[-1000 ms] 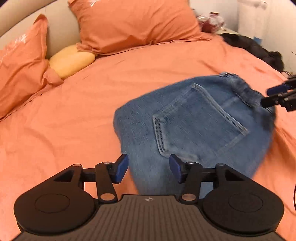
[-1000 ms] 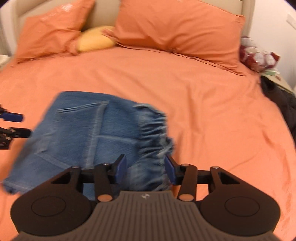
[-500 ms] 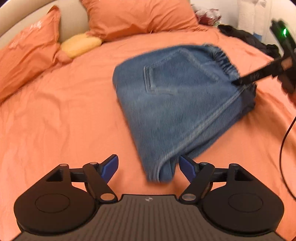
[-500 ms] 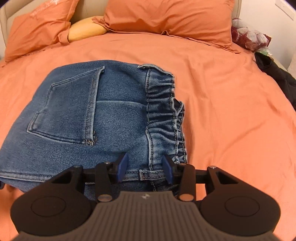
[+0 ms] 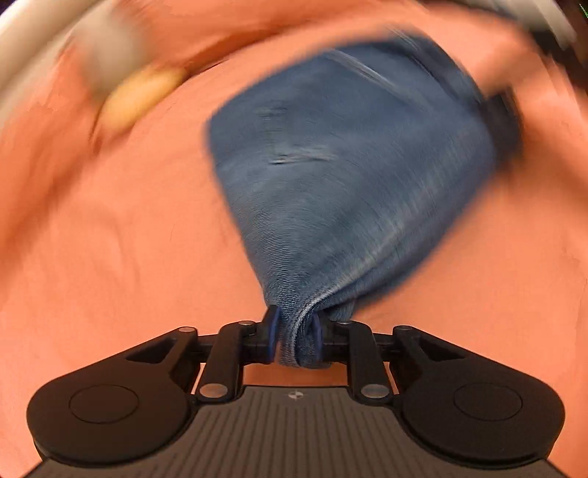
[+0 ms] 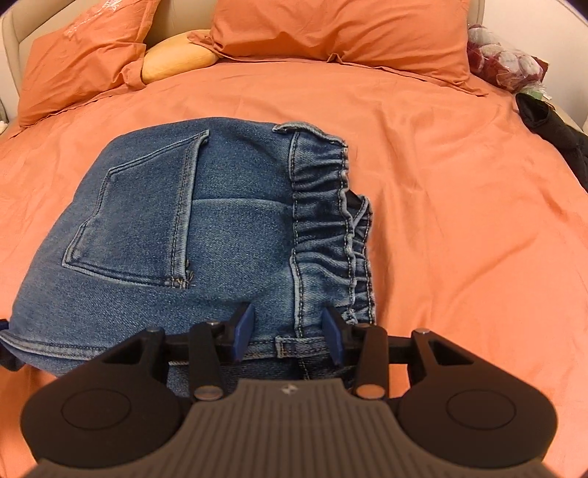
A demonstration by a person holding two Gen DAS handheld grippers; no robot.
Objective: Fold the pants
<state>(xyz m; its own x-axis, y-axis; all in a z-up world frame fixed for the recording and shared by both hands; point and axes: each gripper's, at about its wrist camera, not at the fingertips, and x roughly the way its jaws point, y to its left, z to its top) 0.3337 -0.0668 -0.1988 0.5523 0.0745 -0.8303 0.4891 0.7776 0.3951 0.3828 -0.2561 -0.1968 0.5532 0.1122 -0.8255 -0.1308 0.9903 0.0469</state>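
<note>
Folded blue denim pants (image 6: 191, 235) lying on orange bed sheet (image 6: 459, 220) mid-bed, back pocket up, elastic waistband toward right edge. Left gripper (image 5: 294, 340) jaws, just closing, now pinching bunched fold of denim corner; view blurred. Right gripper (image 6: 288, 332) jaws standing at middling width astride near waistband edge and belt loop; firm grip cannot be told. Orange pillows (image 6: 338, 33) and yellow cushion (image 6: 176, 60) lying at head edge.

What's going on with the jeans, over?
Left gripper just closed, fingers pinching a folded corner of the jeans. Right gripper holds the waistband edge. Jeans folded small on the orange bed. Nothing in the way.
</note>
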